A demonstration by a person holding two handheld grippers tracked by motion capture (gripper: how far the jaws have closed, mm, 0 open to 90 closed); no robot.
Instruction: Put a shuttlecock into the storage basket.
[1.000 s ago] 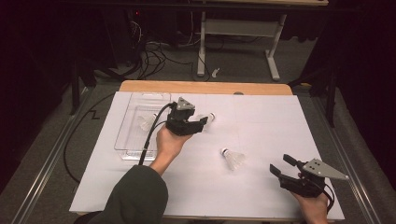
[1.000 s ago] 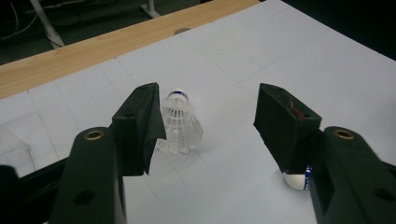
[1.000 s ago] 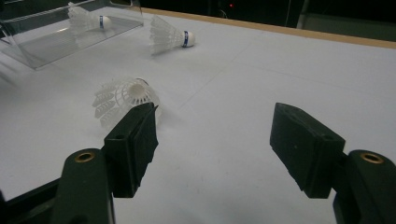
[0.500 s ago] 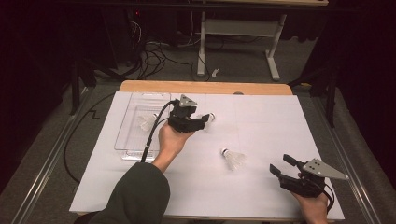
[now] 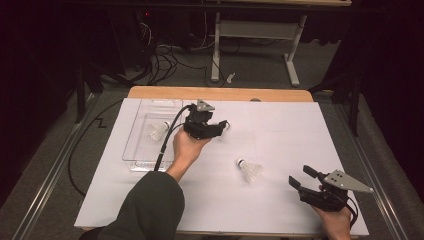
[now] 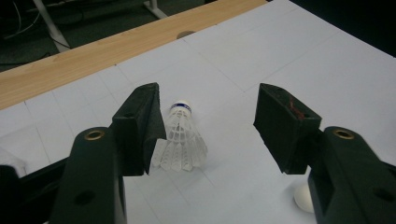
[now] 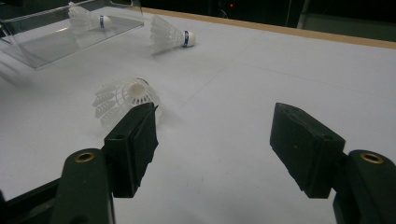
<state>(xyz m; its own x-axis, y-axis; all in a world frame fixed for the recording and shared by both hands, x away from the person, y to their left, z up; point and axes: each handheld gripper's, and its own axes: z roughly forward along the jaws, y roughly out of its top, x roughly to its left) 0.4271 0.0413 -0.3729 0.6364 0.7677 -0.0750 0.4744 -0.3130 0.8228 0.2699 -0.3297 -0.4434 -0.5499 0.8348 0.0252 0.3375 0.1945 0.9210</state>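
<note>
One white shuttlecock [image 5: 226, 124] lies on the white table sheet just right of the clear tray [image 5: 135, 150]. My left gripper [image 5: 216, 129] reaches it from the left, open. In the left gripper view the shuttlecock [image 6: 181, 140] lies between the jaws close to the left one, untouched, and the gripper [image 6: 205, 112] is wide open. A second shuttlecock [image 5: 250, 170] lies mid-table. My right gripper [image 5: 301, 176] stays open near the front right, a little right of it. In the right gripper view that shuttlecock [image 7: 122, 99] lies just beyond the left jaw of the gripper [image 7: 215, 126]. A third shuttlecock [image 5: 157, 131] rests in the tray.
The table's wooden back edge [image 5: 220, 93] runs behind the white sheet. A black cable [image 5: 167, 145] trails from the left gripper over the tray's right side. A desk frame and cables stand on the floor beyond. A small white round thing [image 6: 303, 198] lies by the left gripper's right jaw.
My left gripper has crept slightly right toward the shuttlecock beside the tray. The right gripper and all shuttlecocks have kept still.
</note>
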